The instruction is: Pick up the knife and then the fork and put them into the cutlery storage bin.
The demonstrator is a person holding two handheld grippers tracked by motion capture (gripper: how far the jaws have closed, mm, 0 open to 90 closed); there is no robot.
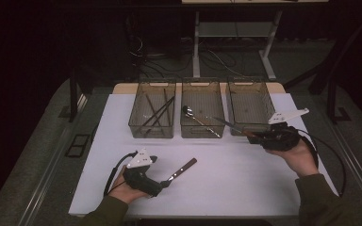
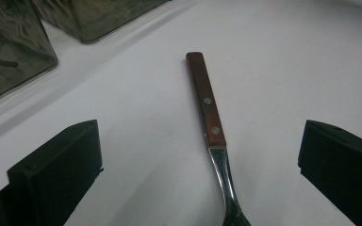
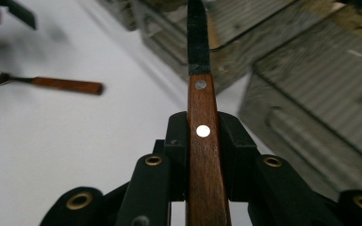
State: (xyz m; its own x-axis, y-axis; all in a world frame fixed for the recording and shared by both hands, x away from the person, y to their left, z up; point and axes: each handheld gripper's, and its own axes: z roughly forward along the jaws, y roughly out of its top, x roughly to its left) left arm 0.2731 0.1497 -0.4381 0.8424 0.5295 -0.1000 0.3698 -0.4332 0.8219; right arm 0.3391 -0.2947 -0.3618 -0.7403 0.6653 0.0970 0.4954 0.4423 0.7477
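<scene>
A fork with a wooden handle (image 1: 183, 170) lies on the white table (image 1: 245, 183) at the front left. My left gripper (image 1: 164, 183) rests low just in front of its metal end. In the left gripper view the fork (image 2: 206, 99) lies between the wide open jaws of my left gripper (image 2: 200, 141), and neither pad touches it. My right gripper (image 1: 257, 135) hovers at the right, shut on the wooden handle of a knife (image 1: 231, 126). The knife's blade points left, towards the bins. In the right gripper view the pads clamp the knife handle (image 3: 202, 141).
Three clear bins stand in a row at the back. The left bin (image 1: 151, 133) holds several dark sticks, the middle bin (image 1: 201, 134) a spoon (image 1: 188, 112), and the right bin (image 1: 250, 84) looks bare. Cables trail from both grippers.
</scene>
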